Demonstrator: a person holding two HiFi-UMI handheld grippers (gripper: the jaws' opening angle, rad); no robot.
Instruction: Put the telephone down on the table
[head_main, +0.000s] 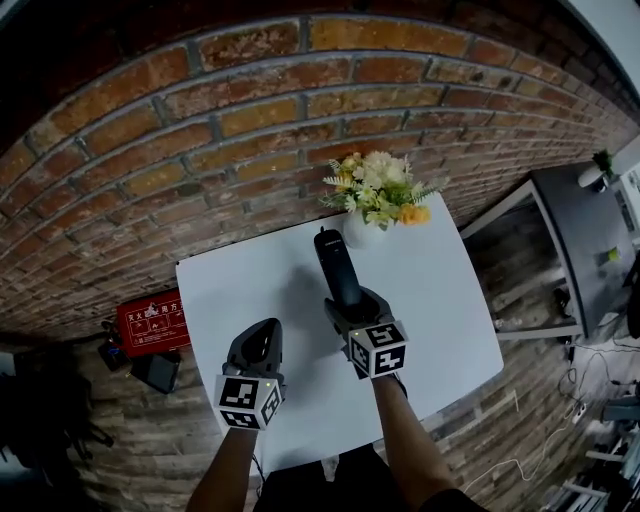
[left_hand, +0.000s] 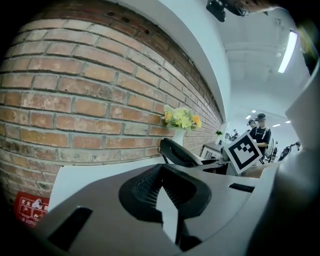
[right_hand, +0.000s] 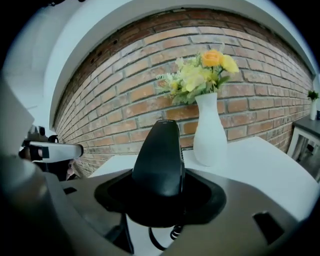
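Observation:
A black telephone handset (head_main: 333, 262) sticks out forward from my right gripper (head_main: 342, 300), which is shut on its lower half above the white table (head_main: 440, 300). In the right gripper view the handset (right_hand: 159, 150) fills the jaws (right_hand: 159, 172), and a bit of coiled cord (right_hand: 175, 233) hangs beneath. In the left gripper view the handset (left_hand: 178, 152) shows to the right with the right gripper's marker cube. My left gripper (head_main: 257, 347) hovers over the table's near left part. Its jaws (left_hand: 162, 197) stand together with nothing in them.
A white vase of yellow flowers (head_main: 365, 225) stands at the table's far edge by the brick wall, just beyond the handset's tip. A red box (head_main: 152, 322) lies on the floor at left. A grey side table (head_main: 580, 235) stands to the right. A person (left_hand: 260, 133) stands far off.

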